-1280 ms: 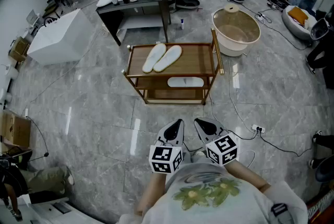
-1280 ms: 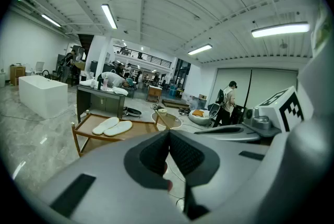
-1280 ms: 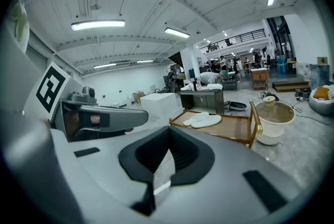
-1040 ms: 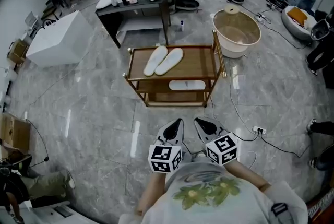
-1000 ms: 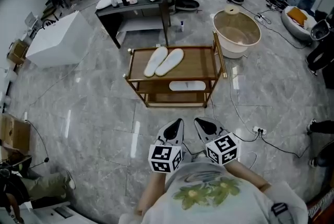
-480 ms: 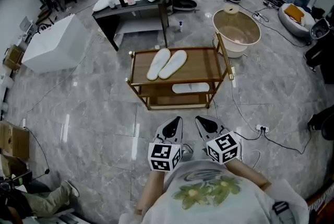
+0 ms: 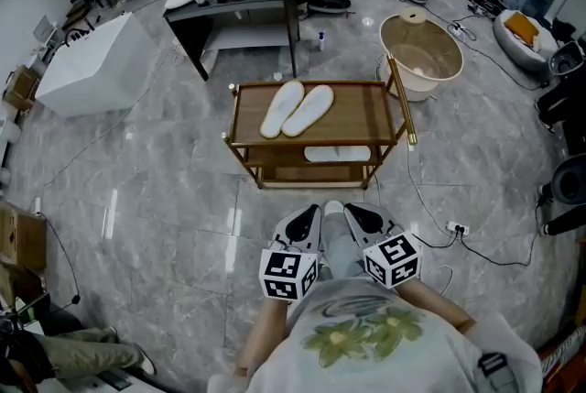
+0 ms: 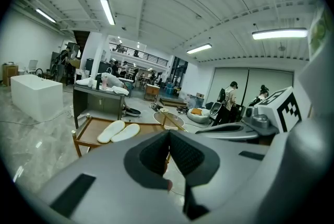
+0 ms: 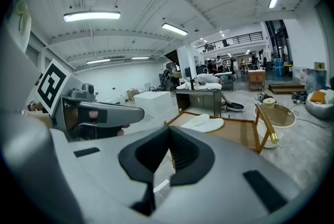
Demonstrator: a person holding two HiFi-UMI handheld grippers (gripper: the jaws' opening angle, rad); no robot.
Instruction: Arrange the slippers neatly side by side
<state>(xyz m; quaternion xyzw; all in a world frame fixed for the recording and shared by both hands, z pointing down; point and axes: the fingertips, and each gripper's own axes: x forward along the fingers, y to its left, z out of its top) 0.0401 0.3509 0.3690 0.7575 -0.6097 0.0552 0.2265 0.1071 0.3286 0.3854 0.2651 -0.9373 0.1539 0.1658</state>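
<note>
place: big open lab or workshop hall | floor: polished grey stone-look floor (image 7: 137,199) with loose cables (image 7: 408,185) and a power strip (image 7: 453,225) | ceiling: high, white, strip lights (image 8: 108,11) | back: railed mezzanine (image 8: 136,52), people (image 8: 229,98) standing about | furnishings: dark work desk (image 7: 240,14), white block (image 7: 87,66), cardboard box (image 7: 16,235)

White slippers (image 7: 298,109) paired (touching) atop cart (image 7: 363,113)

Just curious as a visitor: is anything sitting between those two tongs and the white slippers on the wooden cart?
Nothing visible does. The slippers lie on top of the cart, and only bare floor lies between it and the left tongs and right tongs, both shut and empty.
</note>
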